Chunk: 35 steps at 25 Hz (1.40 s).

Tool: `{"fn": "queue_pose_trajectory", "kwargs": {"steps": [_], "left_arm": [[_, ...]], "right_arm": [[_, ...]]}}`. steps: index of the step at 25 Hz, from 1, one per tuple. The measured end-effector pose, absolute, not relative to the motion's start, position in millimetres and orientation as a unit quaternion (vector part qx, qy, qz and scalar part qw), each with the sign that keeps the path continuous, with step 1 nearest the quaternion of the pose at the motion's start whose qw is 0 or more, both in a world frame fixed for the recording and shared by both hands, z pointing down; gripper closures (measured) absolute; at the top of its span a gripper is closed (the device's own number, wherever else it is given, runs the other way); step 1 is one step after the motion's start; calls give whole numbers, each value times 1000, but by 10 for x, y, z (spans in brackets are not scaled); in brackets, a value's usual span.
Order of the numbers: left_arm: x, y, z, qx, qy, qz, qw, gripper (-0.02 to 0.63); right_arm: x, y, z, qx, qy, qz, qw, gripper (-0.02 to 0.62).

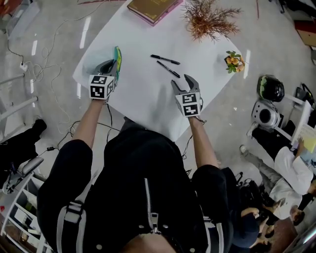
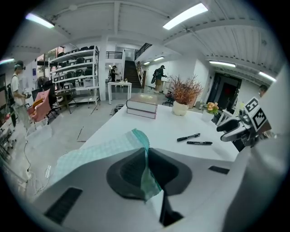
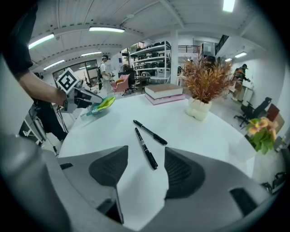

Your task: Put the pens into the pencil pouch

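So the left gripper (image 1: pixel 112 64) is clamped shut on the pouch (image 1: pixel 117 58). In the left gripper view the teal checked fabric (image 2: pixel 104 152) is pinched right between the two pads, and the rest of it spreads out toward the left. It's held over the left side of the white table (image 1: pixel 143 99), turned up on edge.

The right gripper (image 1: pixel 185 81) has its jaws spread wide with nothing in them, angled down at the table. Both black pens (image 1: pixel 165 59) (image 1: pixel 168 69) lie flat on the tabletop just ahead of it, close together and well apart from the pouch. In the right gripper view the nearer pen (image 3: pixel 146 147) lines up with the gap between the jaws, and the other one (image 3: pixel 150 132) lies just past it.

At the far side of the table are some books (image 1: pixel 150 7), a dried plant (image 1: pixel 210 20) and a small flower pot (image 1: pixel 234 61).
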State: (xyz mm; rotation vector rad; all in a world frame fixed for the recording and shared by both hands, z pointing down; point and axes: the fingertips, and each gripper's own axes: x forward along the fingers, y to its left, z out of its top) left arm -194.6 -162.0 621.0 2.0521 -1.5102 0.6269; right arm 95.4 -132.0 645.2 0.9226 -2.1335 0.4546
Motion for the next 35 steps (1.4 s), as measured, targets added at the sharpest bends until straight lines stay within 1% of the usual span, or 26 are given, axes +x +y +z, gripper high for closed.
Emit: {"fn": "queue_pose_trajectory", "kwargs": {"steps": [4,12,14,15,17,18,23,35], "left_arm": [[-1877,-1630,6110,771,-541,232,244,563],[-1853,-1625,6052,786,-517,241,236,563],[-1854,-1619,6053,788,-514,242,235,563],[-1854,-1614,6055,789,-513,242,236,563],[-1854,-1605,6060,791,-510,242,236,563],[-1855,-1601,6063,792,-508,242,236,563],[-1855,-1609,6063,796,-504,240,236,563],[-1832,-1616,6058,800,-497,240,235,563]], "right_arm": [[922,-1366,6672,343,-829,183,402,344],[958,-1379,7034,320,-803,195,464,401],[977,-1386,7084,319,-796,196,475,442],[985,-1389,7096,320,-794,195,478,448],[996,-1382,7117,321,-792,192,483,487],[1000,-1372,7125,321,-791,189,485,525],[975,-1329,7102,311,-799,171,486,541],[755,-1291,6777,272,-832,124,467,541]]}}
